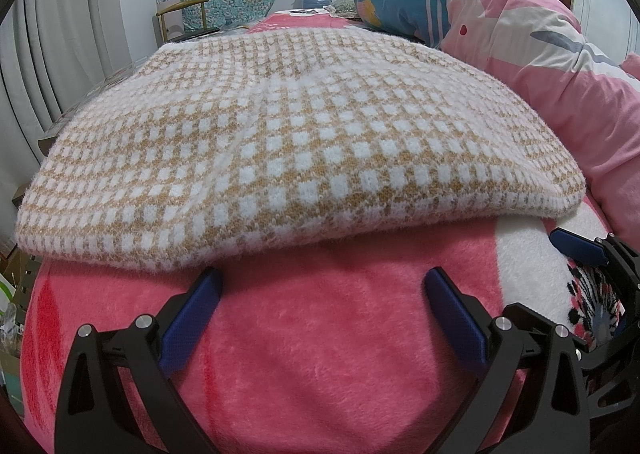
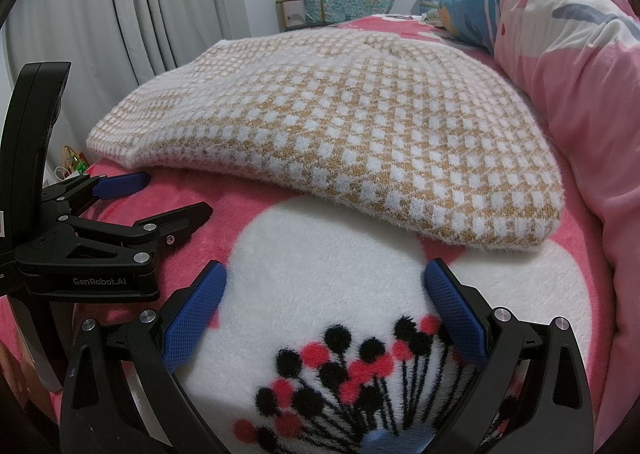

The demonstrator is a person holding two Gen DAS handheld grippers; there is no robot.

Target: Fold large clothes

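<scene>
A tan and white checked knit sweater (image 1: 296, 142) lies folded on the pink fleece blanket (image 1: 304, 354); it also shows in the right wrist view (image 2: 360, 134). My left gripper (image 1: 322, 286) is open and empty, just short of the sweater's near edge. My right gripper (image 2: 324, 282) is open and empty over the blanket's white patch (image 2: 320, 282), a little short of the sweater's near right corner. The left gripper (image 2: 160, 194) shows at the left of the right wrist view, and the right gripper's blue fingertip (image 1: 576, 246) at the right of the left wrist view.
A rolled pink quilt (image 1: 560, 66) lies along the right side of the bed, also in the right wrist view (image 2: 580, 94). A chair (image 1: 184, 18) draped with floral cloth stands past the far end. Grey curtains (image 2: 132, 10) hang on the left.
</scene>
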